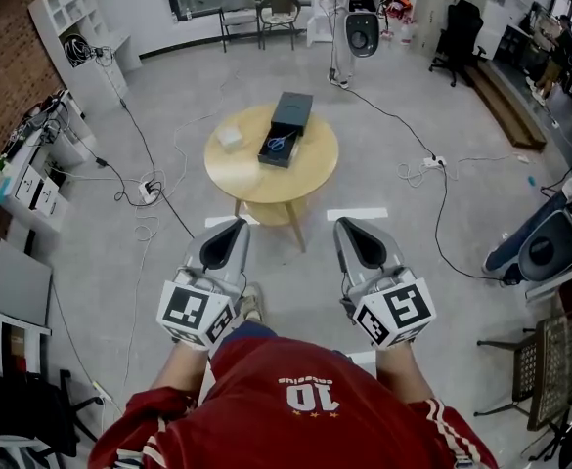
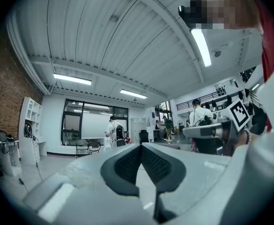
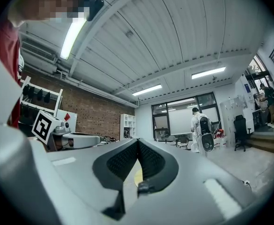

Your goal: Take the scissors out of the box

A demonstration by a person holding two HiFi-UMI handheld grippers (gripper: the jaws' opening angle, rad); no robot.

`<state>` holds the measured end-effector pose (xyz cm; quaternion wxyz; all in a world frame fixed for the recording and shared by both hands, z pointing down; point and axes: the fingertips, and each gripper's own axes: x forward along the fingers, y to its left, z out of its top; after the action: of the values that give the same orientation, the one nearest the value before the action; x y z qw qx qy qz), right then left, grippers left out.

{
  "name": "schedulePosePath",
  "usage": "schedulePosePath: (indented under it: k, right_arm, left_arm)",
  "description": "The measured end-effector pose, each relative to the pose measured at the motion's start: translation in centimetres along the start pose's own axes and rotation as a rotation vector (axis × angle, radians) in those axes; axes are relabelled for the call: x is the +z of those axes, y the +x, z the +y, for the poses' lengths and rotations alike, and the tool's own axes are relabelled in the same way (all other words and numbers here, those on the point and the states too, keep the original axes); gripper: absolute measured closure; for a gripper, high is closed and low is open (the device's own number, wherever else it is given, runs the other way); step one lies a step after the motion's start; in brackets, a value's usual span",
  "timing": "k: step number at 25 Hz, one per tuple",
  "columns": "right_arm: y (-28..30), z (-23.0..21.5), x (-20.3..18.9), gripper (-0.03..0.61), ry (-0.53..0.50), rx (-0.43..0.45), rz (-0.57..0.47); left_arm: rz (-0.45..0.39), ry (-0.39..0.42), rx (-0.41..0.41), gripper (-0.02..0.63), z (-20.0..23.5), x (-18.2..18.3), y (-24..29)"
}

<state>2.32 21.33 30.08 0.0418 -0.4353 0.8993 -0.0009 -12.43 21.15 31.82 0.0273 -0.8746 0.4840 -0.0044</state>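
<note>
In the head view a dark open box (image 1: 286, 128) lies on a round wooden table (image 1: 310, 169) a few steps ahead. Blue-handled scissors (image 1: 278, 144) rest in its near half. My left gripper (image 1: 233, 225) and right gripper (image 1: 348, 225) are held level side by side over the floor, well short of the table, pointing toward it. In the left gripper view the left gripper (image 2: 140, 145) has its pads touching, with nothing between them. The right gripper (image 3: 137, 140) is also shut and empty, and a sliver of the yellow table (image 3: 138, 176) shows through the gap below its pads.
A small white object (image 1: 230, 136) sits on the table's left side. Cables and a power strip (image 1: 149, 191) trail over the floor around the table. White shelves (image 1: 80, 27) stand at the left, chairs (image 1: 261, 13) at the back, a white robot (image 1: 362, 22) beyond the table.
</note>
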Motion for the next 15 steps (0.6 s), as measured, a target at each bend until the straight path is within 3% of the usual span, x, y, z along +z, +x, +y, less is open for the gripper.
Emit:
schedulePosePath:
  k: [15]
  right_arm:
    - [-0.9,-2.1,-1.4,0.583,0.046,-0.031,0.023]
  left_arm:
    - [0.039,0.006,-0.004,0.611,0.2,-0.8,1.7]
